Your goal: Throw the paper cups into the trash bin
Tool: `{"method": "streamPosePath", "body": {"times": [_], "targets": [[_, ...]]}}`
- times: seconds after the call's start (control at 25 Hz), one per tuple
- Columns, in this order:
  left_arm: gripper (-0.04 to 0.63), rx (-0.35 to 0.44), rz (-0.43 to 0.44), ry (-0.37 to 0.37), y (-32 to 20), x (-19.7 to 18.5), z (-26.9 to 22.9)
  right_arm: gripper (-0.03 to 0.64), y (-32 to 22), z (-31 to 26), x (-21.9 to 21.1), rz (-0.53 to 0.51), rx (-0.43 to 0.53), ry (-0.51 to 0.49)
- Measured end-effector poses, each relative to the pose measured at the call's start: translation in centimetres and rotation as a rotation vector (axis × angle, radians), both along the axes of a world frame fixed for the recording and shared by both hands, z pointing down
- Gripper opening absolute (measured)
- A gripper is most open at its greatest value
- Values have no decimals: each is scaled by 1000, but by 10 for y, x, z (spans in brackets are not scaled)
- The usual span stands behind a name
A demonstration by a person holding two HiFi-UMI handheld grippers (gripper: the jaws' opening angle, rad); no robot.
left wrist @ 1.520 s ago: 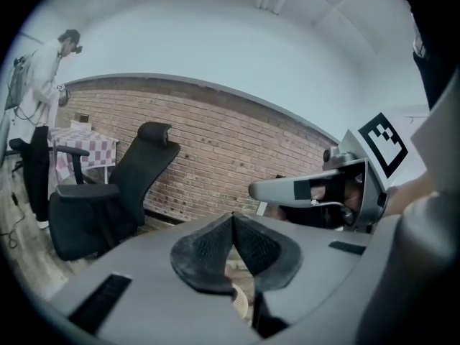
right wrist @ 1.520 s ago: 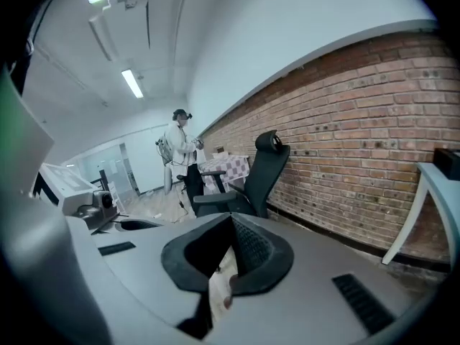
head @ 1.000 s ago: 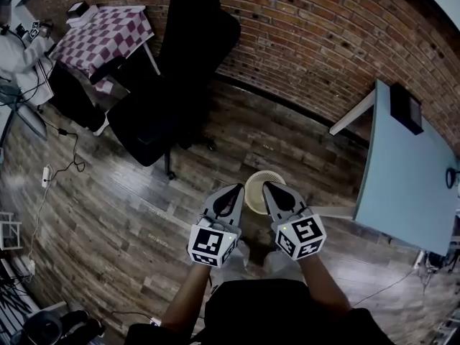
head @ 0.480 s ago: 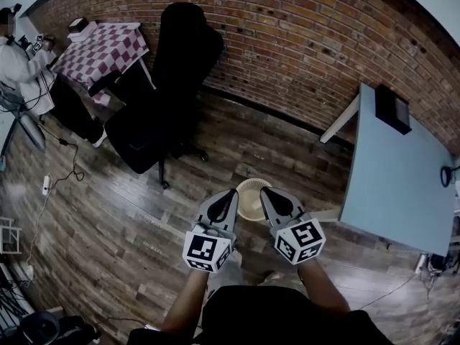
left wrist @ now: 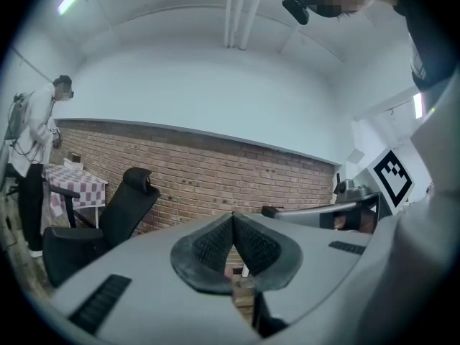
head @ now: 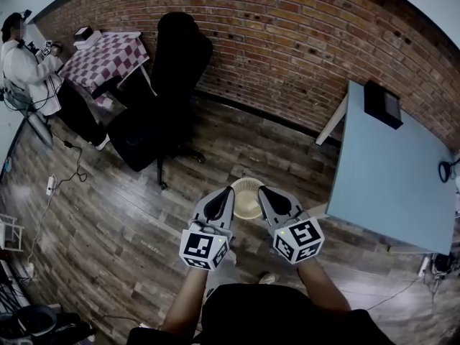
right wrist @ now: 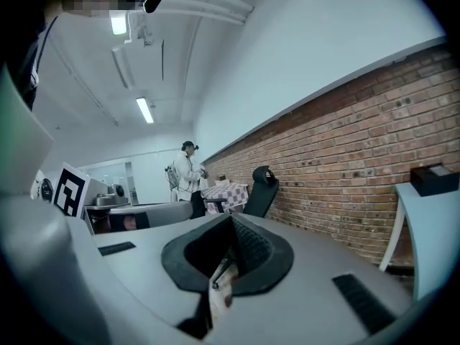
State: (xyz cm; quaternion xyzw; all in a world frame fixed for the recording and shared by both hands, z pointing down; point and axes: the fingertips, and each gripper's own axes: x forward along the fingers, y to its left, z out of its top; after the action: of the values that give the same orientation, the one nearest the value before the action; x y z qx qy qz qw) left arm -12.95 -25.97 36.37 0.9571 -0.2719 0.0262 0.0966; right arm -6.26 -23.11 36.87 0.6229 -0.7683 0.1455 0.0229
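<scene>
A round cream trash bin point(head: 246, 197) stands on the wood floor just ahead of the person's feet. Both grippers hover side by side above its near rim. In the head view my left gripper point(head: 224, 193) is over the bin's left edge and my right gripper point(head: 267, 192) over its right edge. The left gripper view has the left gripper point(left wrist: 232, 218) with its pads pressed together and nothing between them. The right gripper point(right wrist: 231, 223) also has its jaws together. No paper cup shows in any view.
A black office chair point(head: 162, 95) stands to the far left of the bin before the brick wall point(head: 287, 42). A light blue table point(head: 388, 182) with a black box point(head: 381, 102) is at the right. A checkered table point(head: 102, 52) and a person point(head: 26, 67) are far left.
The head camera has shifted, so the bin and blue table sit a little further left and the person at far left shows more. Both grippers stay shut over the bin.
</scene>
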Motion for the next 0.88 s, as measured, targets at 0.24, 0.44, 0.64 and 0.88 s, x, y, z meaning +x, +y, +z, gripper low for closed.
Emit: {"method": "streamPosePath", "body": {"times": [0.24, 0.44, 0.64, 0.88], "targets": [[3, 65, -42, 4, 35, 11, -21, 3, 37, -13, 16, 0, 39, -3], [3, 89, -39, 24, 70, 18, -35, 3, 67, -21, 17, -16, 70, -8], [3, 91, -33, 33, 104, 20, -40, 3, 99, -31, 19, -19, 90, -7], [3, 101, -23, 35, 145, 28, -45, 3, 140, -44, 30, -11, 126, -14]]}}
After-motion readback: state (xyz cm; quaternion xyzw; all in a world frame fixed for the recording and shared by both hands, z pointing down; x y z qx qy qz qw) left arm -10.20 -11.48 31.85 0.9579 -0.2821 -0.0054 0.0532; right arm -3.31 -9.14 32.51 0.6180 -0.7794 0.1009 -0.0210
